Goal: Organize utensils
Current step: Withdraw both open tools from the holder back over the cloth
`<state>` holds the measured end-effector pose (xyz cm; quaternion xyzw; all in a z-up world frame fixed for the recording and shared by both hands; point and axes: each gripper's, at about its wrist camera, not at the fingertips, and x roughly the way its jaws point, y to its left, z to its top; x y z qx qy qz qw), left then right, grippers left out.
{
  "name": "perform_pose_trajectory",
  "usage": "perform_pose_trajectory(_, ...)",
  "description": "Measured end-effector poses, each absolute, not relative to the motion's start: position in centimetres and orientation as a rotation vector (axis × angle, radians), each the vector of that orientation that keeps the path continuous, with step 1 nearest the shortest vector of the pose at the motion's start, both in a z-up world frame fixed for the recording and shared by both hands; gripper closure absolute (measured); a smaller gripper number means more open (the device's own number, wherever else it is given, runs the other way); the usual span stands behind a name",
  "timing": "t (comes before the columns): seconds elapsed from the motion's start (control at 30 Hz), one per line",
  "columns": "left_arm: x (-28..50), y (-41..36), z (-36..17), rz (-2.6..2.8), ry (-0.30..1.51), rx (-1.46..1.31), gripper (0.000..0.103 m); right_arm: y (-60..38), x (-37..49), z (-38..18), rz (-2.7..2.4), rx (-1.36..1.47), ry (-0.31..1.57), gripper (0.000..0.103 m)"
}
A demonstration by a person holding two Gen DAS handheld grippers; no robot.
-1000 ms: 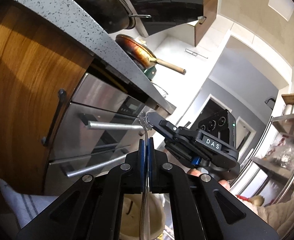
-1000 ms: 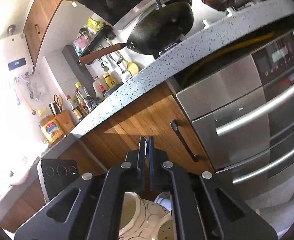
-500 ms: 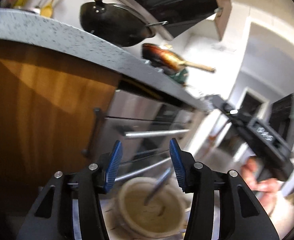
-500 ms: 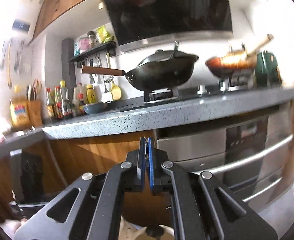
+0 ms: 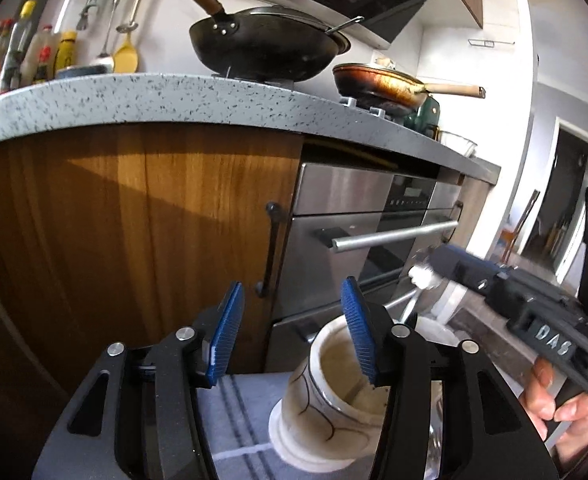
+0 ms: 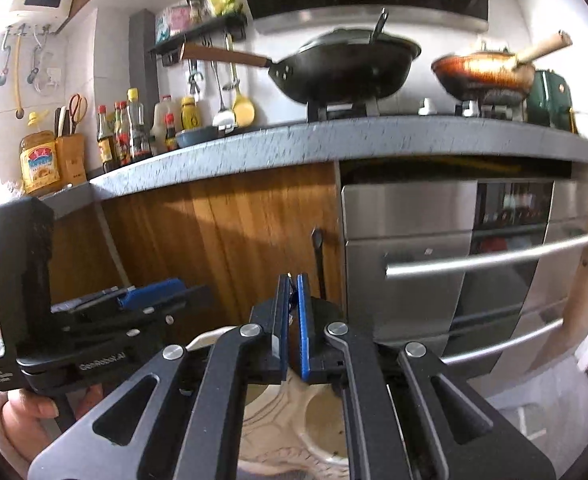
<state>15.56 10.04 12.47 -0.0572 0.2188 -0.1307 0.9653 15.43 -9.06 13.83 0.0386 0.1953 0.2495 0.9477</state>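
While its jaws are opening with nothing between them, the left gripper [image 5: 292, 320] hangs just above the cream ceramic utensil holder [image 5: 333, 396], which stands on a striped cloth [image 5: 238, 412]. To the right, the right gripper [image 5: 433, 258] has its fingers pressed together on a metal spoon [image 5: 419, 280] that leans over the holder. Behind are the wooden cabinet [image 5: 134, 216] and the steel oven [image 5: 357, 216].

The right gripper [image 5: 427, 270] body bears "DAS"; the left gripper [image 6: 166, 292] body reads "GenRobot.AI"; a wall heater [image 6: 38, 4] display shows "25".
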Motion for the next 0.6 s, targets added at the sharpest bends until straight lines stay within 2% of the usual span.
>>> perform_pose_trajectory(0.17,14.3,10.1,13.4,-0.246,0.463,-0.116,0.042,-8.7,15.7,13.0,0.541,0.123,0.481,0.096)
perform_pose_trajectory(0.27,13.0,9.7,13.9,-0.227,0.470,-0.074,0.037,-8.8,15.4,13.0,0.547,0.145,0.506,0.084)
perform_pose_trajectory(0.4,11.1,9.3,14.6,-0.204,0.476,-0.022,0.035,-10.5,13.9,13.8,0.549,0.190,0.497,0.081)
perform_pose_trajectory(0.5,9.0,8.4,14.7,-0.208,0.489,0.007,0.029,-13.2,11.7,14.5,0.532,0.240,0.489,0.067)
perform_pose_trajectory(0.6,7.3,6.9,14.0,-0.224,0.520,0.040,0.028,-15.8,9.6,14.4,0.510,0.265,0.500,0.064)
